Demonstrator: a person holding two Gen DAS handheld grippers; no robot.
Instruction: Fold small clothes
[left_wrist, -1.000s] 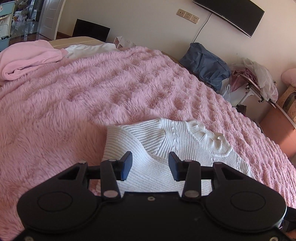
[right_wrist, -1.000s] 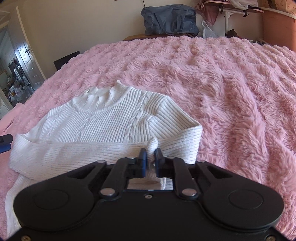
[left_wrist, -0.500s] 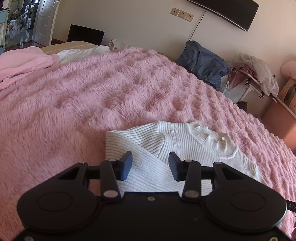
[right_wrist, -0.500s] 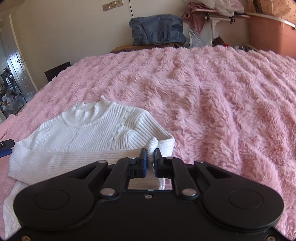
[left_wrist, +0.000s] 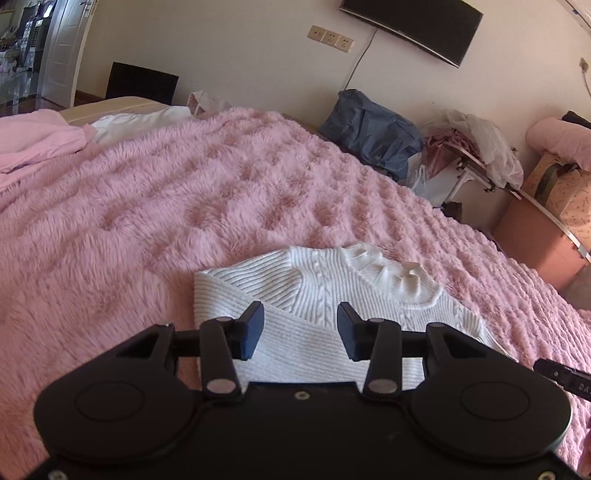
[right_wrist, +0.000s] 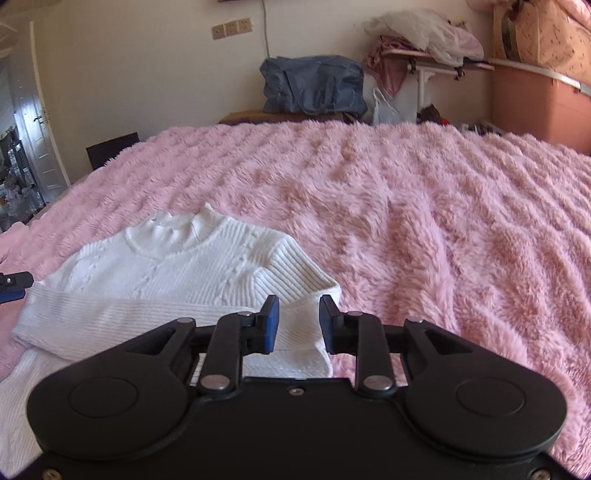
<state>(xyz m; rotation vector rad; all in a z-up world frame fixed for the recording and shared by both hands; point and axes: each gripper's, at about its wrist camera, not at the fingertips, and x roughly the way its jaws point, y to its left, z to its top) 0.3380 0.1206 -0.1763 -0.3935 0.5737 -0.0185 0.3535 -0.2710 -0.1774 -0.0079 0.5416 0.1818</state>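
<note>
Right wrist view shows a fluffy pink blanket (right_wrist: 424, 221) spread over the whole bed, with a white ribbed sweater (right_wrist: 184, 269) lying flat on it, both sleeves folded across the body. The right gripper (right_wrist: 297, 319) hangs just above the folded right sleeve's cuff end; its jaws have just been opening, and the knit lies under the gap, not pinched. In the left wrist view the left gripper (left_wrist: 300, 328) hovers spread wide over the sweater's (left_wrist: 332, 295) other sleeve, gripping nothing.

Soft daylight, fisheye-bent edges, dark vignetted corners, slight blur.
</note>
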